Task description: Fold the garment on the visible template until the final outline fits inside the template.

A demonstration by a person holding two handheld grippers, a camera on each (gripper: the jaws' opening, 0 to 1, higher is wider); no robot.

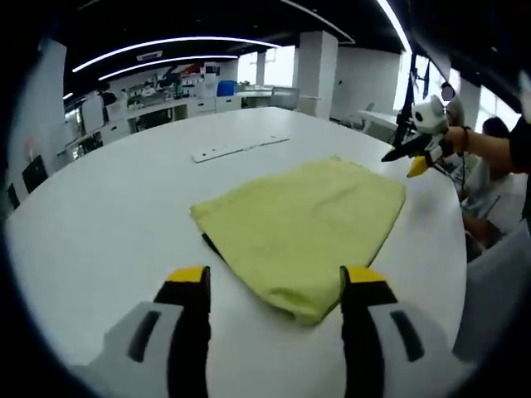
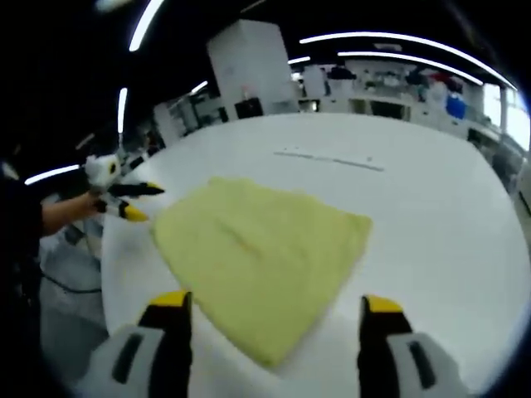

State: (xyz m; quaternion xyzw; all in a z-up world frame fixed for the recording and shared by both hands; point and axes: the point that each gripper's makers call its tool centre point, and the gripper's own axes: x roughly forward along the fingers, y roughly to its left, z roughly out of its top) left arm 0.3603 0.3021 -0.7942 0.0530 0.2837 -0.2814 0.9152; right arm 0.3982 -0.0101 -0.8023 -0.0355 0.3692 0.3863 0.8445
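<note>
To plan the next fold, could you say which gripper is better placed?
Probably left, narrowly: the left gripper, open, frames a corner of the yellow garment near the peeking dark template; the right gripper sits comparably.

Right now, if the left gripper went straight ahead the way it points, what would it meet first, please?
Probably the folded yellow garment: the open left gripper points at its near edge on the white table, jaws either side. Depth is unclear, so it might skim just above the cloth.
</note>
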